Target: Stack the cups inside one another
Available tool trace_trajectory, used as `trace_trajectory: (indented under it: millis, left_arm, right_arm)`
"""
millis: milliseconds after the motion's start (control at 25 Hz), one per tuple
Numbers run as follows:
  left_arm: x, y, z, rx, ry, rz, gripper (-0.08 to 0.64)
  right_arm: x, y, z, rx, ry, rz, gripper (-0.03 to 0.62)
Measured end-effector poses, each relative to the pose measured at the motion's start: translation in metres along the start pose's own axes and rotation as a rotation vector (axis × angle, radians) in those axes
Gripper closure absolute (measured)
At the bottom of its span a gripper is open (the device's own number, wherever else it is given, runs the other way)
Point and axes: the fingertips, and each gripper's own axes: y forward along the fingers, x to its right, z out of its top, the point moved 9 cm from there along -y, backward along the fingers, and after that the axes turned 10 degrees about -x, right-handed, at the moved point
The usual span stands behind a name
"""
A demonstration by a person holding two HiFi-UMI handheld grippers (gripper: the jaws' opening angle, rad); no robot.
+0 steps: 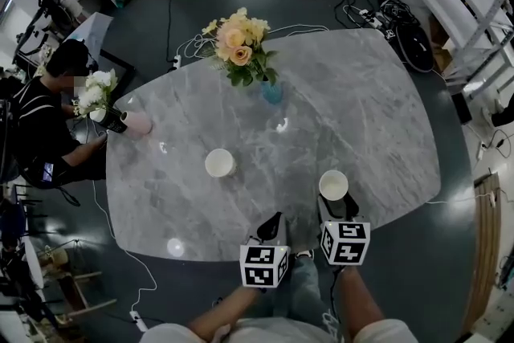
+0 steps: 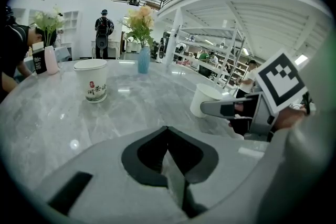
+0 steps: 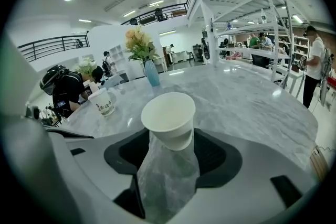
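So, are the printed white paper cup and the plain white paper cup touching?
Apart. In the head view, a wide stretch of bare grey marble table lies between the printed white paper cup and the plain white paper cup.

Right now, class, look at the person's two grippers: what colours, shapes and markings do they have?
Both the left gripper and the right gripper have pale grey bodies with black jaw linings. Each carries a white cube printed with black square markers. No sleeves reach the forearms.
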Motion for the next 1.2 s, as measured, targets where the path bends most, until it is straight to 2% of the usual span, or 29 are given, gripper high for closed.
trace_trajectory:
  millis: [1200]
  left_arm:
    - [-0.024, -0.013, 0.001, 0.028, -0.037, 0.013, 0.565]
  right_arm:
    - [-0.015, -0.004, 0.008, 0.043, 0.001, -0.043, 0.368]
